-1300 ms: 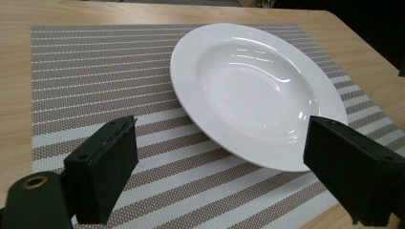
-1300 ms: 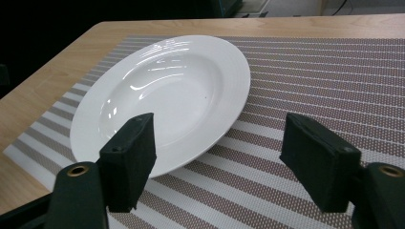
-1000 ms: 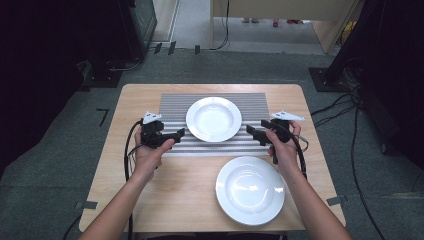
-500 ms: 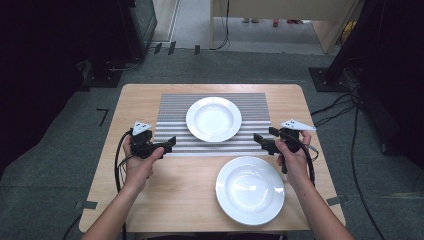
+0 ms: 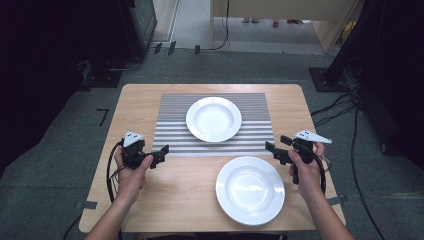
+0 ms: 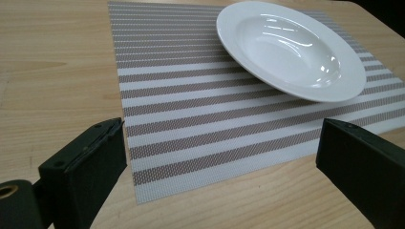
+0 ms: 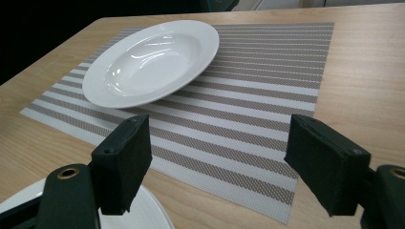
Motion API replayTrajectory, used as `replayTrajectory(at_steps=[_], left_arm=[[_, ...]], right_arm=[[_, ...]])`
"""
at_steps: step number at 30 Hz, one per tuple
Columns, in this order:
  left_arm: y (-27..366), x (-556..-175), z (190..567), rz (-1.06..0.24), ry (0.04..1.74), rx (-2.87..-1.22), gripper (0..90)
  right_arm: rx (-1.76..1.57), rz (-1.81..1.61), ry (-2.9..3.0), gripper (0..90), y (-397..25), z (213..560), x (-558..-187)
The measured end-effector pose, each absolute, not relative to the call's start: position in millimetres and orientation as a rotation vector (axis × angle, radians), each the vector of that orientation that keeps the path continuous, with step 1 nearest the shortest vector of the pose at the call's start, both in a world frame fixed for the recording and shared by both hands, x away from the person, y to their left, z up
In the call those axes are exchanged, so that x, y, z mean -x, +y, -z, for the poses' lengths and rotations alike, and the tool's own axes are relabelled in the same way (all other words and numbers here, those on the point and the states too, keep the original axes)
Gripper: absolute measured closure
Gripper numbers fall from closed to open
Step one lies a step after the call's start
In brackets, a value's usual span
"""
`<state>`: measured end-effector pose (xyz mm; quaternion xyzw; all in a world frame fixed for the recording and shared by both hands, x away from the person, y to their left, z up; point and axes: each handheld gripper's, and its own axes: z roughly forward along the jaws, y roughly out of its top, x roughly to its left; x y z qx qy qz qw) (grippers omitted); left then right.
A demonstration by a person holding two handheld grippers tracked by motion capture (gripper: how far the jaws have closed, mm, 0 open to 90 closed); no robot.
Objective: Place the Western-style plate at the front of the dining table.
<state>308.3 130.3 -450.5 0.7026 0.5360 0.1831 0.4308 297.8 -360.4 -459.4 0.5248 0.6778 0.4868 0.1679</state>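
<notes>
A white deep plate [image 5: 214, 119] [image 6: 291, 47] [image 7: 150, 62] rests on a grey-and-white striped placemat [image 5: 170, 131] [image 6: 191, 109] [image 7: 258, 76] at the table's middle back. A second white plate [image 5: 250, 189] [image 7: 138, 212] lies on the bare wood near the front right. My left gripper [image 5: 161, 152] [image 6: 219, 164] hovers open at the mat's front left corner, holding nothing. My right gripper [image 5: 275, 149] [image 7: 217, 157] stands open at the mat's front right corner, just beyond the near plate's far rim, also holding nothing.
The wooden table [image 5: 150, 195] has bare wood to the left of the mat and along the front left. Black cables [image 5: 111, 175] trail from the left gripper over the table's left edge. Dark equipment and floor cables surround the table.
Both grippers have drawn back toward the person and outward, away from the plate on the mat, to the mat's front corners. The plates have not moved.
</notes>
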Motion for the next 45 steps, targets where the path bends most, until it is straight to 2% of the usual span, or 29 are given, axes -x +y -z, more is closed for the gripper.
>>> replayTrajectory(at_steps=[22, 26, 45], left_arm=[[170, -267, 480, -0.424, 1.43, -1.728, 3.3], [179, -259, 487, -0.473, 1.451, -1.749, 3.3], [223, -230, 508, -0.526, 1.553, -1.751, 3.4]], right_arm=[[-1.568, -1.327, 1.883, 24.1, -404, 485, -247], [-1.582, -1.312, 1.886, 24.1, -410, 490, -237], [-1.674, -1.214, 1.855, 24.1, -446, 511, -199]])
